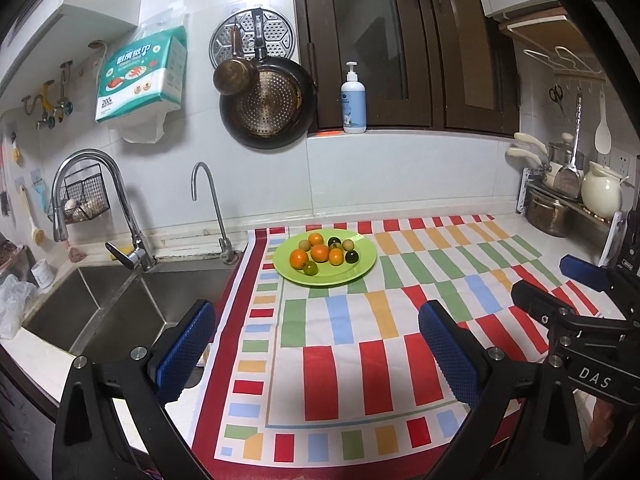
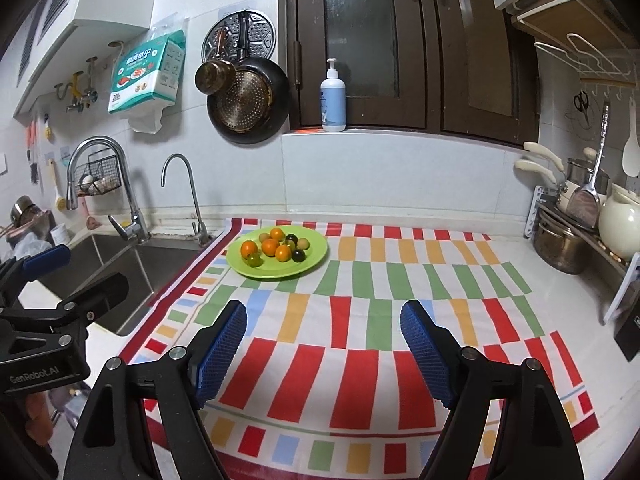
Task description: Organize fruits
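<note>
at the far left we see the sink (image 1: 120, 300), then the striped cloth (image 1: 360, 320) spread over the counter; our left gripper (image 1: 316, 344) hangs over the cloth's near left part, jaws spread wide with nothing between them; the green plate (image 1: 360, 276) sits ahead of it near the cloth's back left corner, almost straight on, with the small fruits (image 1: 320, 253) heaped together on it, orange, green and dark; our right gripper (image 2: 324, 344) is released too, empty, and the plate lies ahead and to its left; we judge the left hand the nearer one; the plate is round, so no long axis matters.
</note>
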{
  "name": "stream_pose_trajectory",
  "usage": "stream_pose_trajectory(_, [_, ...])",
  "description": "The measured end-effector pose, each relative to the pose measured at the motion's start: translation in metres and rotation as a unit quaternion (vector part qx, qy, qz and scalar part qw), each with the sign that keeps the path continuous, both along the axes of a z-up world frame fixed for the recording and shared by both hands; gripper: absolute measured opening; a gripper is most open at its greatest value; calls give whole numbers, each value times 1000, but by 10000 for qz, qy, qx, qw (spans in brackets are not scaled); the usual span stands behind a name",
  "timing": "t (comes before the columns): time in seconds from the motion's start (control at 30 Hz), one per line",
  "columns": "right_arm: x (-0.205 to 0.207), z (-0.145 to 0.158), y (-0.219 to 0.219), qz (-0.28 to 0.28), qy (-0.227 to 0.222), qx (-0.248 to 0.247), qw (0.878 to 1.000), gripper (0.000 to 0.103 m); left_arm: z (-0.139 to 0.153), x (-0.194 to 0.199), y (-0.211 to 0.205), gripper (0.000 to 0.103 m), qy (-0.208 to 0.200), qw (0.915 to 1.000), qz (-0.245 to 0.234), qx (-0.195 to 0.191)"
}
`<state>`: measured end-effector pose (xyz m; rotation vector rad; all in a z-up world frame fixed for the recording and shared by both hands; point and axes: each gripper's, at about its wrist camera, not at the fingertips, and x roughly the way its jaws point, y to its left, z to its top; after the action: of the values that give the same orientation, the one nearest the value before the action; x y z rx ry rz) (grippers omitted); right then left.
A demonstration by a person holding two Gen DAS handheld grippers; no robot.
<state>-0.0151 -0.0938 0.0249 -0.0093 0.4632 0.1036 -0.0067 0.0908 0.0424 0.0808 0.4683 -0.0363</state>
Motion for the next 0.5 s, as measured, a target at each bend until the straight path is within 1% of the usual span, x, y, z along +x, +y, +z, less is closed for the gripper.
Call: stream_pose_trajectory(0.5, [-8,0,-9,0,-5,15,10000,80,0,-3,-5,103,-3,10000,-9,23])
